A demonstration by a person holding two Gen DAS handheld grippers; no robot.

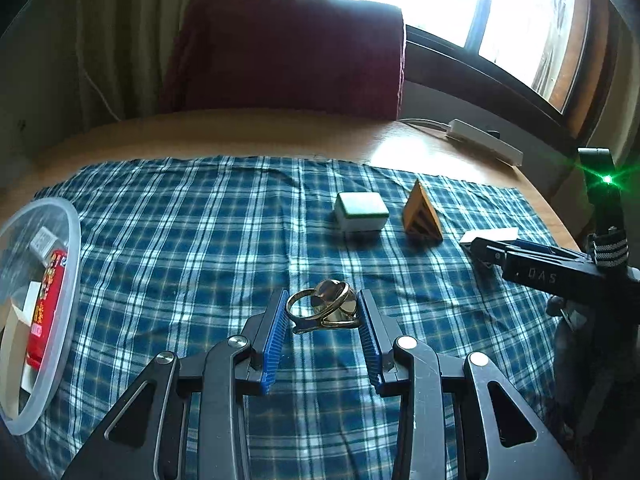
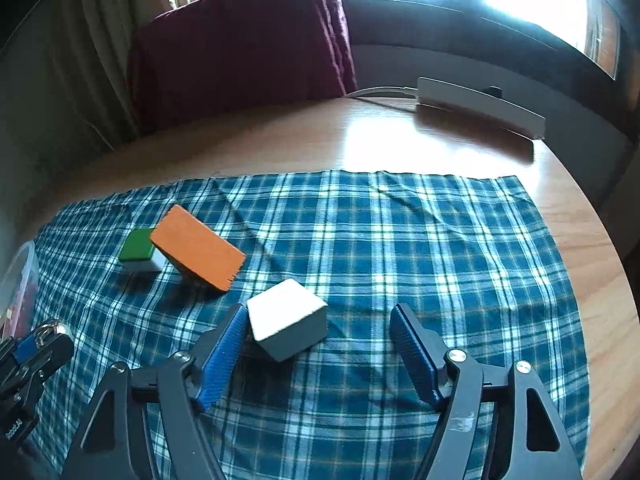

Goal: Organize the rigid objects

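Two grippers are working over the plaid cloth at once, and you are holding something in only one of them. Your left gripper is clamping a gold-coloured metal ring piece between its blue pads, and it is riding above the cloth rather than resting on it. Your right gripper is standing wide apart around the white block; its left pad is touching or nearly touching the block, while the other pad is well clear.

The ring piece is looking like the riskier item. It is rounded and smooth, and the pads are catching it only near their tips, so a tilt or a jolt on the way to the container could be letting it twist out and roll across the cloth. On the right, if you are closing with the block this far off-centre, one pad will likely be pushing it sideways and turning it before the other arrives. The orange block is leaning tilted against the green-topped tile just behind, so a shoved white block could be knocking that pair over.

The clear plastic container is sitting at the left edge of the cloth. It is already holding a red printed pack and some white pieces, which I cannot identify further.
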